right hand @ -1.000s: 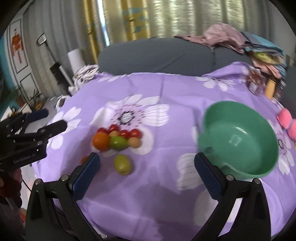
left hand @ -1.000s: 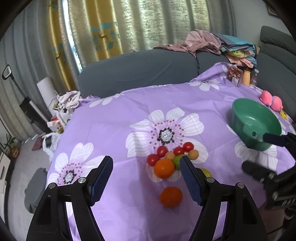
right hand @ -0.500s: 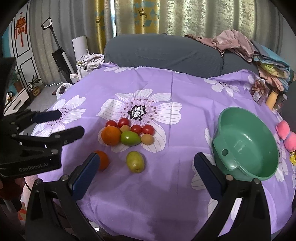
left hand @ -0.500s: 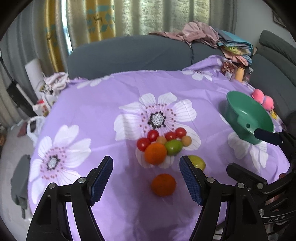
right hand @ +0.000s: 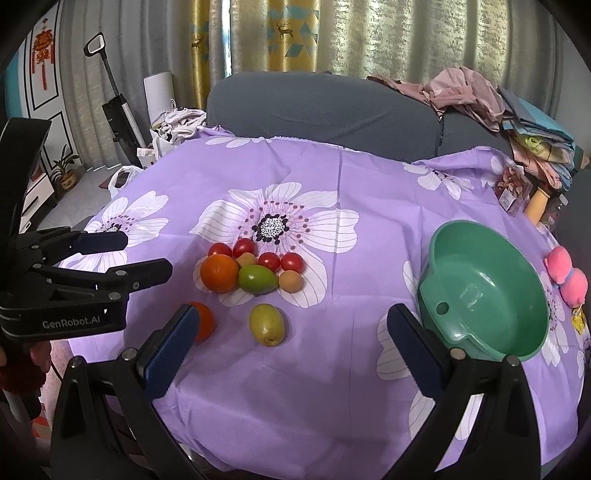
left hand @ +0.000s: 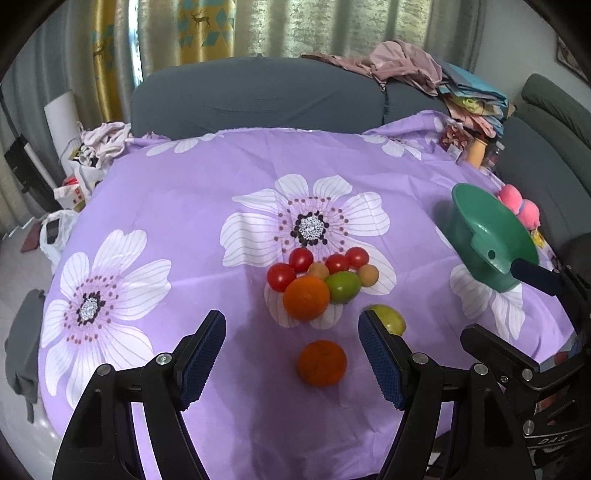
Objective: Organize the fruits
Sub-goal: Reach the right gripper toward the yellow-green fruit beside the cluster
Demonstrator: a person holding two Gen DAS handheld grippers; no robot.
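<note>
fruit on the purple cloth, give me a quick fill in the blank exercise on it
1. The green bowl holds ____ fruit.
2. The number of red tomatoes in the cluster is ____.
3. The lone orange lies in line with the gap of the ____ gripper.
4. Both the left gripper and the right gripper are ____.

Missing words: no; four; left; open

A grey sofa (right hand: 325,110) stands behind the table, clothes (right hand: 465,92) heaped on its back; patterned gold curtains (right hand: 288,33) hang beyond; an upright vacuum (right hand: 114,107) leans against the left wall.
</note>
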